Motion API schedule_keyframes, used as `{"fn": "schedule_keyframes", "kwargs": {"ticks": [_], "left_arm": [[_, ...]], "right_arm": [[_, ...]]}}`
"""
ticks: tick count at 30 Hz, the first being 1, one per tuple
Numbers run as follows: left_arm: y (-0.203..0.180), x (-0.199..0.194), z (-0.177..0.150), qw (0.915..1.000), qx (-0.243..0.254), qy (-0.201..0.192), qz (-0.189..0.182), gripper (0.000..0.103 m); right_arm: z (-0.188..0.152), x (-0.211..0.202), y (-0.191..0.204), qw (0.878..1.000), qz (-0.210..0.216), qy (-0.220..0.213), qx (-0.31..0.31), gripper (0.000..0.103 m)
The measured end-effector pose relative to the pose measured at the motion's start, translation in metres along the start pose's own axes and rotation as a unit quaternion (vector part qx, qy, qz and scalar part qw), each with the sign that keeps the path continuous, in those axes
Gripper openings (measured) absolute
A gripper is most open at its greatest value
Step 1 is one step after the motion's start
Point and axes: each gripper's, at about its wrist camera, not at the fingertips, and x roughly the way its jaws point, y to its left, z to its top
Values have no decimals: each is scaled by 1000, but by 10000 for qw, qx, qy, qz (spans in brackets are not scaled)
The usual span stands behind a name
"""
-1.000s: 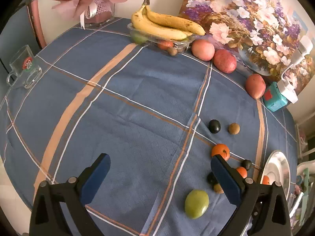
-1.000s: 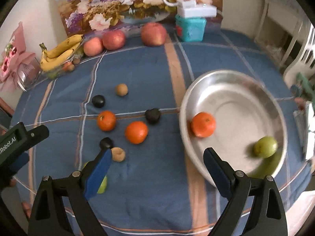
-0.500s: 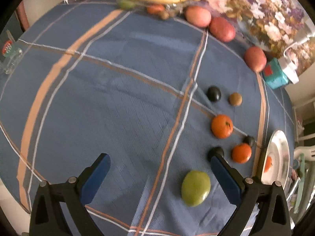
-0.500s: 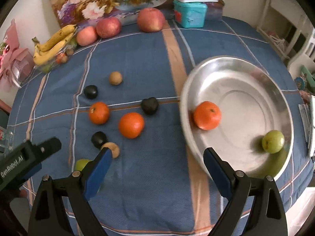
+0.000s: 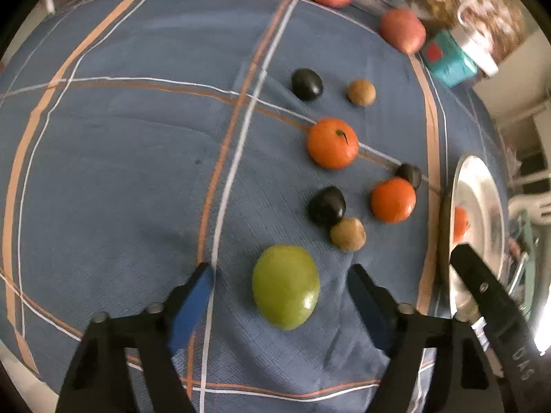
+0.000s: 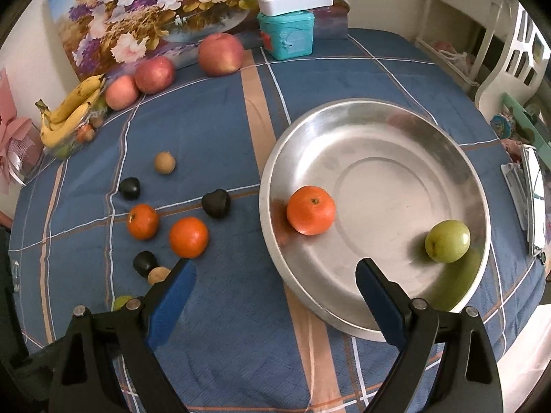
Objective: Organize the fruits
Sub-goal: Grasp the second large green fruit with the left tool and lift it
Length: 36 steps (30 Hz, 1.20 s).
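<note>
My left gripper (image 5: 280, 275) is open, its fingers on either side of a green fruit (image 5: 286, 285) lying on the blue tablecloth, not touching it. Beyond it lie two oranges (image 5: 332, 143) (image 5: 392, 199), dark plums (image 5: 326, 205) and small brown fruits (image 5: 347, 234). My right gripper (image 6: 275, 278) is open and empty above the near rim of the steel plate (image 6: 378, 130), which holds an orange (image 6: 311, 210) and a green fruit (image 6: 447, 241). The loose oranges (image 6: 188, 236) also show left of the plate.
Three red apples (image 6: 220, 53) and a banana bunch (image 6: 69, 112) on a clear tray line the back by a flower painting. A teal box (image 6: 286, 34) with a white power strip stands behind the plate. A white chair (image 6: 509, 69) is at right.
My left gripper has moved forward, down and right, so the green fruit now sits between its fingers. My right gripper has drawn slightly closer to the plate.
</note>
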Motion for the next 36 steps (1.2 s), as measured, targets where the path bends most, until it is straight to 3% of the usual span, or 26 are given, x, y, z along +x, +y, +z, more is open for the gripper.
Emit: {"fn": "schedule_keyframes", "kwargs": {"ticks": [3, 5, 7, 11, 16, 27, 36], "left_arm": [[-6, 3, -1, 10000, 59, 40, -21, 65], [-8, 2, -3, 9999, 74, 54, -45, 47], [-8, -1, -4, 10000, 64, 15, -41, 41], [1, -8, -1, 9993, -240, -55, -291, 41], [23, -26, 7, 9966, -651, -378, -324, 41], [84, -63, 32, 9806, -1566, -1148, -269, 41], [96, -62, 40, 9761, -1775, -1181, -421, 41]], "right_arm": [[-2, -2, -1, 10000, -11, 11, -34, 94], [-2, -1, 0, 10000, -23, 14, -44, 94], [-1, -1, 0, 10000, -34, 15, -41, 94], [-1, 1, 0, 10000, -43, 30, -27, 94], [-2, 3, 4, 10000, -5, 54, -69, 94], [-6, 19, 51, 9966, 589, 441, -379, 94], [-10, 46, 79, 9913, 503, 865, -861, 94]]}}
